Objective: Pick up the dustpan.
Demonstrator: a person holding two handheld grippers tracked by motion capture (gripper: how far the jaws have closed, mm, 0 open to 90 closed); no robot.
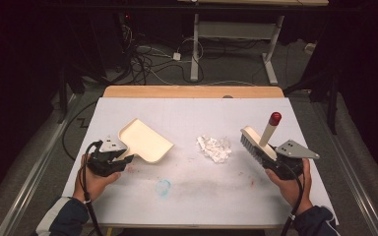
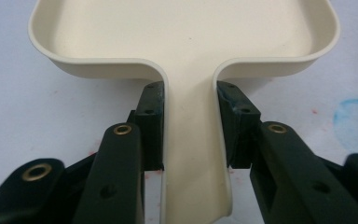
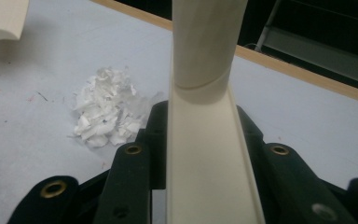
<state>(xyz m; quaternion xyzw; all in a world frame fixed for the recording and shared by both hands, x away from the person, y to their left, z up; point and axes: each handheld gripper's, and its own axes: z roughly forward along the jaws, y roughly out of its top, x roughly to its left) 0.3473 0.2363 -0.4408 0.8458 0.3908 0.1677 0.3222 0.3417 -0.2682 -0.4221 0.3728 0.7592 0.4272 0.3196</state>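
**Inspector:** Forearms in dark sleeves enter at the bottom of the high view. Start on the left.

**Assistant:** Left gripper point(image 1: 112, 160) is held in the person's left hand point(image 1: 94, 178). Its jaws are pressed against both sides of the handle of a cream dustpan point(image 2: 186, 42), pinching it. The pan lies on the white table cover point(image 1: 192, 196), its open mouth pointing away towards the far left.

**Inspector:** Middle of the table?

**Assistant:** A faint blue smudge point(image 1: 163, 187) sits near the front edge. Beyond it, between the two tools, lies a small heap of shredded white paper point(image 1: 213, 147), apart from both the pan and the brush.

**Inspector:** Right side.

**Assistant:** Right gripper point(image 1: 281, 160), in the right hand point(image 1: 290, 187), is clamped on the cream back of a hand brush point(image 1: 256, 142). Bristles face the paper heap; the handle rises tilted, ending in a red tip point(image 1: 275, 118). Whether the bristles touch the cover, I cannot tell.

**Inspector:** Surroundings?

**Assistant:** A wooden table edge point(image 1: 192, 91) shows at the far side; cables point(image 1: 147, 59) and a white desk frame point(image 1: 236, 44) lie on the floor behind.
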